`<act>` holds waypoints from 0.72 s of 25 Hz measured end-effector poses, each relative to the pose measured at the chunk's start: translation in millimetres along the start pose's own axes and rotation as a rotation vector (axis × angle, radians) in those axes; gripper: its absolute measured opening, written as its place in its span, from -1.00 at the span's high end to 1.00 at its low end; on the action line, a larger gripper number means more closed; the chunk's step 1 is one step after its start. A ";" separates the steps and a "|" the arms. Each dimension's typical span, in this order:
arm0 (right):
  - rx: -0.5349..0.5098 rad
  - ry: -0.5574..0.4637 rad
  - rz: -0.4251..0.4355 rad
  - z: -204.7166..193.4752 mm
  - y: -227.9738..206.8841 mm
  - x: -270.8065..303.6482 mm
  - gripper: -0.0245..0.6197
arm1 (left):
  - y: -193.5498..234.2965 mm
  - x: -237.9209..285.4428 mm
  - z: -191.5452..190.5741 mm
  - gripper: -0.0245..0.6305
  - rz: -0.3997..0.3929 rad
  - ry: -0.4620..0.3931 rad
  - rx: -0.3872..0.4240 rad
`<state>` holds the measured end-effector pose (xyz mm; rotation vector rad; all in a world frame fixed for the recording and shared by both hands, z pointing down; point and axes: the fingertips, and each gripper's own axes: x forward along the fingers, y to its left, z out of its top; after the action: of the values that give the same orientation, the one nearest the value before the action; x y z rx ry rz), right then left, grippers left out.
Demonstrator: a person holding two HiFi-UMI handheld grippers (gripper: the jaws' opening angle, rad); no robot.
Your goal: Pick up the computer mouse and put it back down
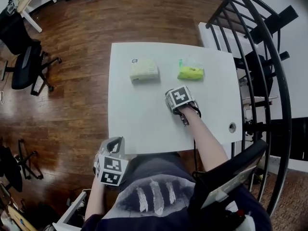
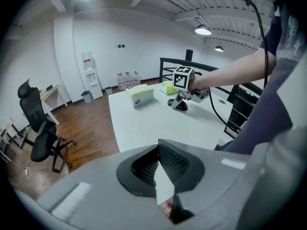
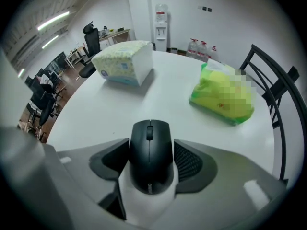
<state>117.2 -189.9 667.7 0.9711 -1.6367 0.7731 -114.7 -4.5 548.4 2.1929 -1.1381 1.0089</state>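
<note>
My right gripper (image 3: 149,148) points steeply down at the table, and its jaws are closed on the mouse (image 3: 150,163), the black cross-hatched pads (image 3: 190,161) pressed against both flanks. The mouse is smooth matte black and egg-shaped, with a scroll wheel set in a slot near its nose. It sits low on the white table (image 1: 144,121), right of the middle and nearer my side. My bare right forearm (image 1: 207,141) reaches in over the near edge, wrist bent, with the marker cube (image 1: 180,97) on top. Farther out lie a soft pale yellow tissue pack (image 1: 144,70) with a faint pattern and rounded corners, and to its right a crinkly bright green plastic packet (image 1: 190,72); the two lie apart. My left gripper (image 1: 114,146) hangs at the near left corner of the table, off its edge above my lap and angled downward. Its textured pads meet at the tips with nothing between them. Around the table are a glossy dark wood floor (image 1: 77,95), a black office chair (image 1: 26,66) on the left and a black metal chair (image 1: 262,42) with a curved, barred back on the right.
</note>
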 end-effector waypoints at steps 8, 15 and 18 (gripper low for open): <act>-0.009 -0.142 0.058 19.5 6.3 -50.8 -0.14 | 2.5 -9.9 0.3 0.88 -0.004 -0.029 0.008; -0.079 -0.403 0.227 37.6 50.4 -157.6 -0.01 | 5.9 -21.8 -8.6 0.88 -0.008 -0.037 0.029; -0.101 -0.526 0.276 36.6 75.5 -198.4 0.52 | 4.0 -25.9 -11.9 0.88 -0.018 -0.046 0.054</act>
<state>61.4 -142.8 465.0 0.9361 -2.2802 0.6372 -132.7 14.1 535.8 2.2751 -1.1219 0.9972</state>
